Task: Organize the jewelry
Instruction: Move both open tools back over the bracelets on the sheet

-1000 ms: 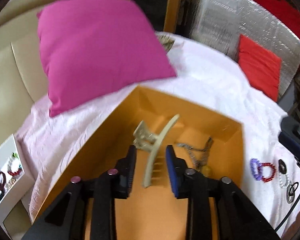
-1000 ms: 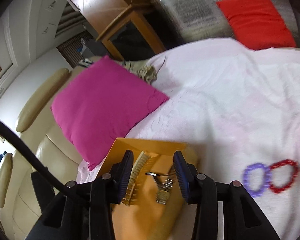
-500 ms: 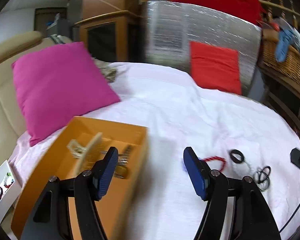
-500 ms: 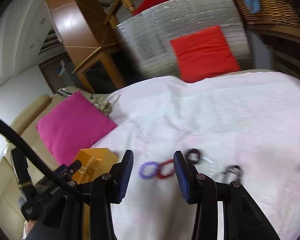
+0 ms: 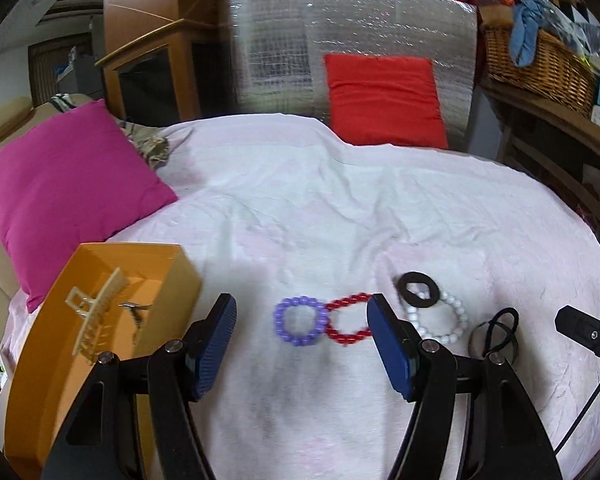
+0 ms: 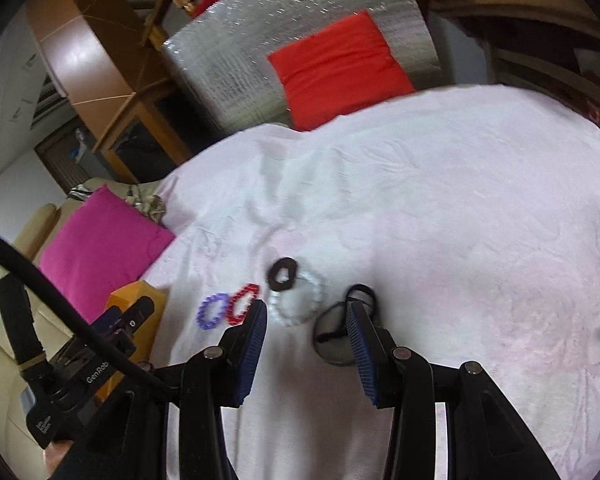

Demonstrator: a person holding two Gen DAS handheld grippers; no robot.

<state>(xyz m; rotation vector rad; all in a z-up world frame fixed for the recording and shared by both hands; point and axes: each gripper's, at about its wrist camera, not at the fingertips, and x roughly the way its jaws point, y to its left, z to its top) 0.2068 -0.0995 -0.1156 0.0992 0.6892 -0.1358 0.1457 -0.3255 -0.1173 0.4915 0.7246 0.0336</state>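
Note:
An orange box (image 5: 172,276) lies at the left on the white cloth; a cream hair claw (image 5: 96,316) and a metal chain piece (image 5: 136,308) lie inside it. A purple bead bracelet (image 5: 299,321), a red bead bracelet (image 5: 346,320), a black scrunchie (image 5: 419,289), a white pearl bracelet (image 5: 446,322) and a black hair tie (image 5: 500,330) lie in a row on the cloth. My left gripper (image 5: 302,332) is open and empty above the purple and red bracelets. My right gripper (image 6: 306,322) is open and empty above the pearl bracelet (image 6: 296,300).
A magenta pillow (image 5: 64,184) lies behind the box at the left. A red cushion (image 5: 384,100) leans on a silver foil panel (image 5: 340,32) at the back. A wicker basket (image 5: 540,60) stands on a wooden shelf at the right.
My left gripper left the hair claw in the box, opened wide and swung right over the bracelets. My right gripper swung right from the box to the pearl bracelet and opened wider.

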